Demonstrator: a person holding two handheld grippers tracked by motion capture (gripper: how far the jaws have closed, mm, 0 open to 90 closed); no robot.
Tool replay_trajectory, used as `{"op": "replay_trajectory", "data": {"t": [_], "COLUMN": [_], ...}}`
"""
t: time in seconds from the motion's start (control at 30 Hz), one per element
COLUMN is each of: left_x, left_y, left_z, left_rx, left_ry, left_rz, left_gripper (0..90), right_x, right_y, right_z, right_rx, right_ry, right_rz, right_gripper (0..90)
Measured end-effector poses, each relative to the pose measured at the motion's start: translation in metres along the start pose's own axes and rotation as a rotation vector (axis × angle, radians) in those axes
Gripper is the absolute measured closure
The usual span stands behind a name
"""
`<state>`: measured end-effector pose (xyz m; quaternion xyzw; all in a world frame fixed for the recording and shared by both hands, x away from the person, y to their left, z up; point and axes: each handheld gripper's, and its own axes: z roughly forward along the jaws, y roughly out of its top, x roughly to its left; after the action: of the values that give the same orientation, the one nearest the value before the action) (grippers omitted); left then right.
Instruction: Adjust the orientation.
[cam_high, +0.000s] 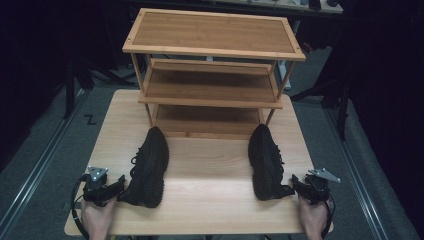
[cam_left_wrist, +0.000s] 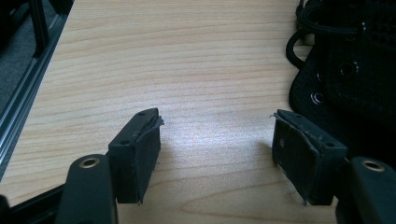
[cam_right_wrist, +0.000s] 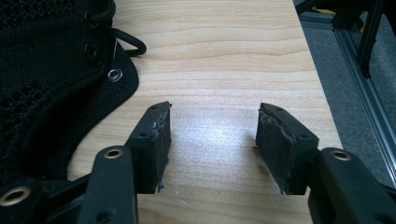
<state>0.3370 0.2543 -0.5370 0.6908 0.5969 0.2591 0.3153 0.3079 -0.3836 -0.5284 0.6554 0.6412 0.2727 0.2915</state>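
Two black mesh shoes lie on the wooden table in the high view, the left shoe tipped on its side and the right shoe likewise. My left gripper sits just left of the left shoe's heel, jaws open with bare table between them; that shoe lies beside its right jaw. My right gripper rests right of the other shoe's heel, jaws open over bare wood, the shoe off its left jaw.
A three-tier bamboo shoe rack stands at the table's far side, its shelves bare. The table's right edge runs close to the right gripper; metal floor rails flank the table. Bare wood separates the shoes.
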Motion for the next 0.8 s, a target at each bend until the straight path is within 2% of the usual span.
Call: {"op": "replay_trajectory", "data": {"t": [0.53, 0.63, 0.8], "left_x": [0.0018, 0.0032, 0.0017], "left_y": [0.0019, 0.0035, 0.0026], "left_z": [0.002, 0.0021, 0.002], "left_rx": [-0.001, 0.016, 0.014], "left_ry": [-0.009, -0.02, -0.033], "left_rz": [0.01, 0.021, 0.035], "left_gripper": [33.5, 30.9, 27.4], "right_x": [0.0002, 0.0006, 0.0008], "right_y": [-0.0001, -0.0001, -0.0002], "right_z": [0.0002, 0.0001, 0.0], "right_rx": [0.001, 0.001, 0.002], "right_ry": [0.017, 0.022, 0.027], "right_rz": [-0.021, -0.024, -0.027], "right_gripper": [40.9, 40.7, 40.2]}}
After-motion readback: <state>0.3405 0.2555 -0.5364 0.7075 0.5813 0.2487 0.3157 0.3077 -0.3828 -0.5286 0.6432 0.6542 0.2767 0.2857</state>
